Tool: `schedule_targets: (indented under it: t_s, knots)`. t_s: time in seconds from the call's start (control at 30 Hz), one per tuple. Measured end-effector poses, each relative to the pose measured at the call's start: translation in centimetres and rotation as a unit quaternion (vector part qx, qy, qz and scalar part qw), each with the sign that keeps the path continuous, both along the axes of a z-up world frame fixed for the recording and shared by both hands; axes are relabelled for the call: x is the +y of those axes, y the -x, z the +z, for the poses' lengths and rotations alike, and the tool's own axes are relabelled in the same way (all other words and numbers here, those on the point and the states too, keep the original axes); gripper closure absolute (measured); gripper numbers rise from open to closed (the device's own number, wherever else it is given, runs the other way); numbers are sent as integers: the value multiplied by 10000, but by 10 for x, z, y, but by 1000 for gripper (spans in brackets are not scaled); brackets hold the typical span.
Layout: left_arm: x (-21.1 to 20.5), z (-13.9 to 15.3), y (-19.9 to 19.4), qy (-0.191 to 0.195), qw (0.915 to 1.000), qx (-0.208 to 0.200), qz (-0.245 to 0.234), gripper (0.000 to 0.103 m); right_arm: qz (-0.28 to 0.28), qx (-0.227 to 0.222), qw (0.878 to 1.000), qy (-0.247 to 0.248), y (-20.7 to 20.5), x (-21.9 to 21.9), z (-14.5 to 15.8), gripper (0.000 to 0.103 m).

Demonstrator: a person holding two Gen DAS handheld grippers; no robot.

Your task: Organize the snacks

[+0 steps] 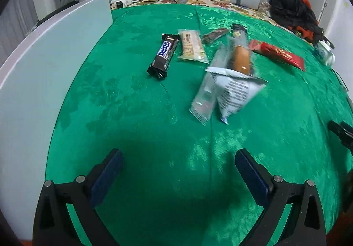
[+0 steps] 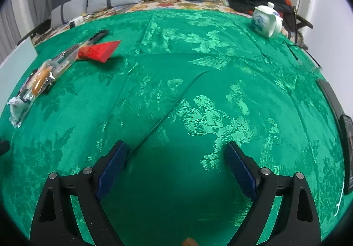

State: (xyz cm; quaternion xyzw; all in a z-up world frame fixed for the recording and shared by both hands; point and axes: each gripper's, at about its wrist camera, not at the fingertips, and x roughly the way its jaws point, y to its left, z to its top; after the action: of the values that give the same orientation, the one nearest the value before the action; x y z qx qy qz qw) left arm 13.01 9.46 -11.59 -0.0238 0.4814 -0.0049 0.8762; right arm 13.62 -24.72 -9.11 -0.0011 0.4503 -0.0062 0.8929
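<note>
Several snacks are lying loose on the green cloth (image 1: 136,113) covering the worktop, and none is looking sorted yet, so the job is sitting near its start. At the far left of the group a Snickers bar (image 1: 164,56) is lying by itself, with a pale cereal bar (image 1: 192,46) just beside it and a small dark wrapper (image 1: 215,34) a little farther back. To the right a heap is forming: a clear wrapped pastry (image 1: 239,56) is resting across a white printed packet (image 1: 236,96) and a clear pack (image 1: 205,96), all overlapping, though blur is making it hard to tell exactly how they are stacked. A red packet (image 1: 278,54) is lying apart on the right side. No box or tray for the snacks is showing, so where they are meant to go I cannot tell; a pale board (image 1: 44,65) is standing along the left edge. The left gripper (image 1: 178,171) is hovering near the cloth, short of the snacks, its fingers (image 1: 108,175) spread wide and holding nothing. The right gripper (image 2: 176,162) is likewise released and empty, pointing over bare cloth well away from the pile, with a teapot (image 2: 265,21) at the far edge. Every item is waiting to be picked up and arranged.
</note>
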Motion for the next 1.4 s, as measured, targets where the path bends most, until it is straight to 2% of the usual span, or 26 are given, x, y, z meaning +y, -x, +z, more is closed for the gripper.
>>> schedule_targets:
  t_s: [0.13,0.33,1.4]
  knots:
    - [4,-7,-9,-191,9998,-114,18,1,-1,8,10000,-18,0,0,-1,9]
    - [9,-9,-8,-170,9994,-303,32,0,-16,17,10000,18,-1,-1,-1,9]
    - [9,-9,-9,-171,9994,-308,40,0,-16,25,10000,14,0,-2,0,8]
